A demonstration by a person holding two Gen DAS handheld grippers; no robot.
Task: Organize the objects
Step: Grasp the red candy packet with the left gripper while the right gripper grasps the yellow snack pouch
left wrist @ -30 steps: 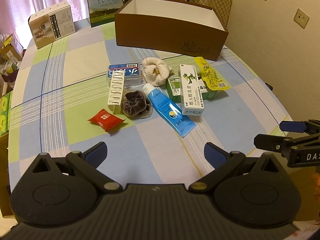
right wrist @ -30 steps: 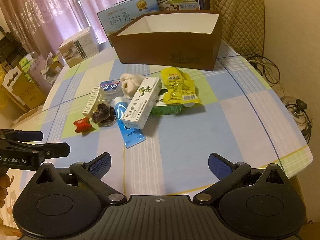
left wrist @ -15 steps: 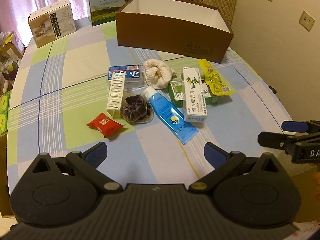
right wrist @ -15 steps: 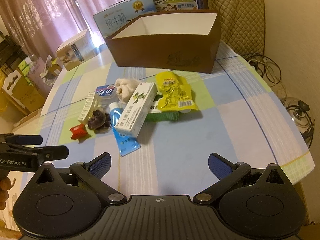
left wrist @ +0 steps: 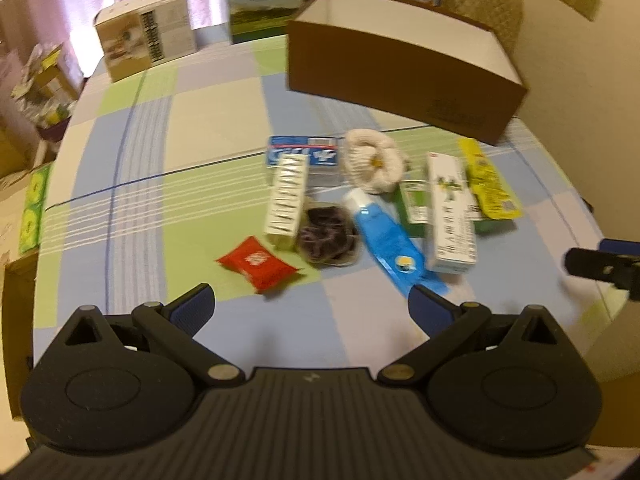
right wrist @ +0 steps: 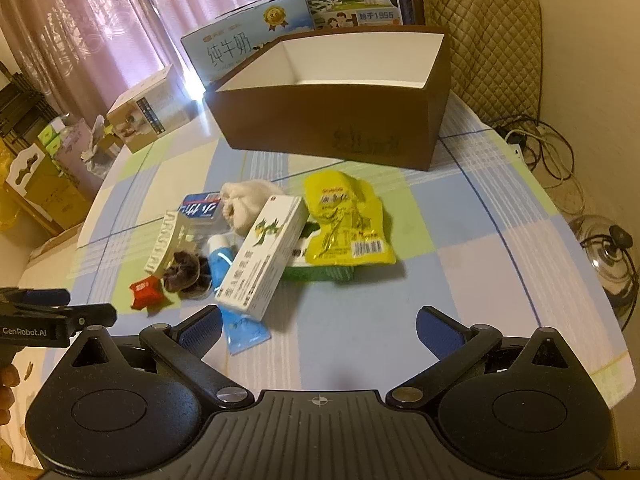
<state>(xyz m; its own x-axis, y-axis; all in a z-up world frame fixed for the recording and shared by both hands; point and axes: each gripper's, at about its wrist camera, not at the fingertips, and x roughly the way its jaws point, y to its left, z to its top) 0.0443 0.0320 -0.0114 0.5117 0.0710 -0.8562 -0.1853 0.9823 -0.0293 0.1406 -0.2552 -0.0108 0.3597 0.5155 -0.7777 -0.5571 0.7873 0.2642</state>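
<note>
left gripper [left wrist: 310,300] hanging wide apart, empty, just short of the red packet [left wrist: 258,263]. right gripper [right wrist: 319,324] likewise spread over the blue tube [right wrist: 234,292]. brown box [right wrist: 332,120] waiting behind the pile. best taking edge items first, squarely, one each.

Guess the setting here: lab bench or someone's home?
Most likely a home dining room. A table with a checked tablecloth, pink curtains at the window, a quilted chair cover behind the brown box, and milk cartons stacked at the table's far edge.
</note>
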